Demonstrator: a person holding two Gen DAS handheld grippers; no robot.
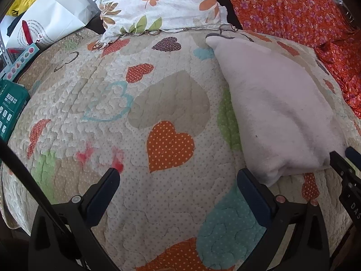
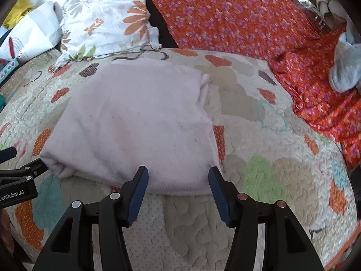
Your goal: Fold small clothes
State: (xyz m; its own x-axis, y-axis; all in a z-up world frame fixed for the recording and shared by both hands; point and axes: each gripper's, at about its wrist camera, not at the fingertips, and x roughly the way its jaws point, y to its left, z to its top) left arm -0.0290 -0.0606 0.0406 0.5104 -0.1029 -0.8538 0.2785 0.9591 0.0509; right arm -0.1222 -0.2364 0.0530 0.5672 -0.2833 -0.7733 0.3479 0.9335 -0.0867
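A pale pink folded garment [image 2: 135, 122] lies flat on the heart-patterned quilt [image 2: 259, 180]; it also shows in the left wrist view [image 1: 277, 113] at the right. My right gripper [image 2: 178, 176] is open and empty, its fingertips at the garment's near edge. My left gripper [image 1: 178, 176] is open and empty over bare quilt [image 1: 135, 103], left of the garment; its right finger [image 1: 250, 185] is beside the garment's near left corner. The right gripper's tip [image 1: 345, 160] shows at the right edge of the left wrist view, and the left gripper [image 2: 20, 176] at the left edge of the right wrist view.
A floral pillow [image 1: 158, 4] and an orange flowered cloth [image 2: 248, 22] lie at the back. A light blue garment [image 2: 345, 67] sits on the orange cloth at the far right. A white paper bag [image 1: 45, 18] and a green box [image 1: 11, 108] are at the left.
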